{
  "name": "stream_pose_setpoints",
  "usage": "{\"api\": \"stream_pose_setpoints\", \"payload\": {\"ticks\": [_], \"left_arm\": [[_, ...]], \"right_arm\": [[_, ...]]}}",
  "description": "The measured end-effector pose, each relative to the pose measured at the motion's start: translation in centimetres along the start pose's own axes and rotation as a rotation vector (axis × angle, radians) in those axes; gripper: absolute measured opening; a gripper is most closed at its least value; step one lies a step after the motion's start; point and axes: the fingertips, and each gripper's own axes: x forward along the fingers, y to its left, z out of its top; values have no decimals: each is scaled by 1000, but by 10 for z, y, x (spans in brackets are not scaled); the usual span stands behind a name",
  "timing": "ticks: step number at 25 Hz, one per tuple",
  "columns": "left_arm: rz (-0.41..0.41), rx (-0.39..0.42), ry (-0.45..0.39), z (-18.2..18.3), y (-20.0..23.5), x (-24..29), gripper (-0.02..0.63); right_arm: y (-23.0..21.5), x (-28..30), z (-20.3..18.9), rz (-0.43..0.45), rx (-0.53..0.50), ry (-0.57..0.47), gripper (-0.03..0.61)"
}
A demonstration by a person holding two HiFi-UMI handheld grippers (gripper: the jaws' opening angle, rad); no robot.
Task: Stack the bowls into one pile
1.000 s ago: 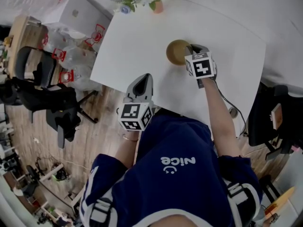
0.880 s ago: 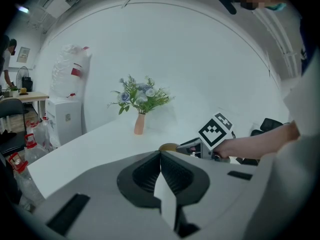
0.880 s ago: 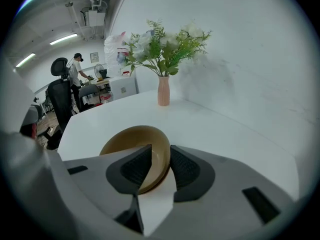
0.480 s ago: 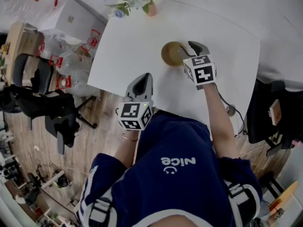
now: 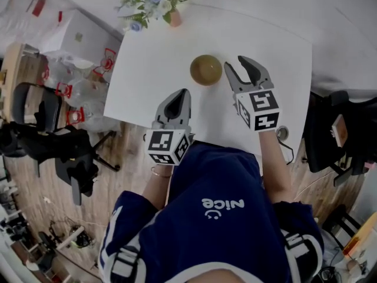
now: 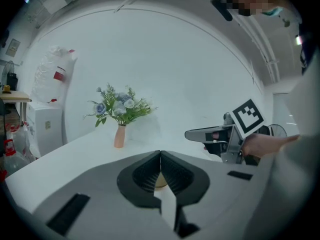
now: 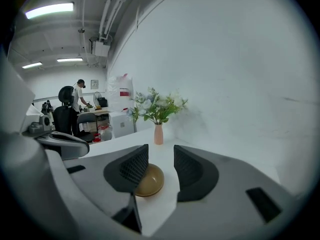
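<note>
- The brown bowl sits upright on the white table, well in from every edge (whether more than one is nested there cannot be told).
- The right gripper is just right of the bowl, jaws spread apart and clamped on nothing; in the right gripper view the bowl shows below and beyond the jaws, apart from them.
- The left gripper is nearer the person than the bowl, over the table's near edge, jaws pressed together and empty.
- Beyond the bowl, at the far edge, stands a pink vase of flowers.
- Left of the bowl, down on the floor, is a black office chair.
</note>
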Motion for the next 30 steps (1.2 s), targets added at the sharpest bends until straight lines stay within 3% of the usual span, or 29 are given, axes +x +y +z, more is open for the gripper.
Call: {"api": "stream_pose_setpoints", "payload": {"ticks": [15, 25, 30], "left_arm": [[-92, 50, -54, 8, -31, -2, 17], [-113, 53, -28, -10, -34, -11, 17], [-134, 67, -37, -9, -41, -6, 17]], "right_arm": [[-18, -108, -31, -188, 83, -172, 172], [-14, -142, -83, -282, 130, -122, 172], [-15, -141, -90, -292, 124, -105, 172]]}}
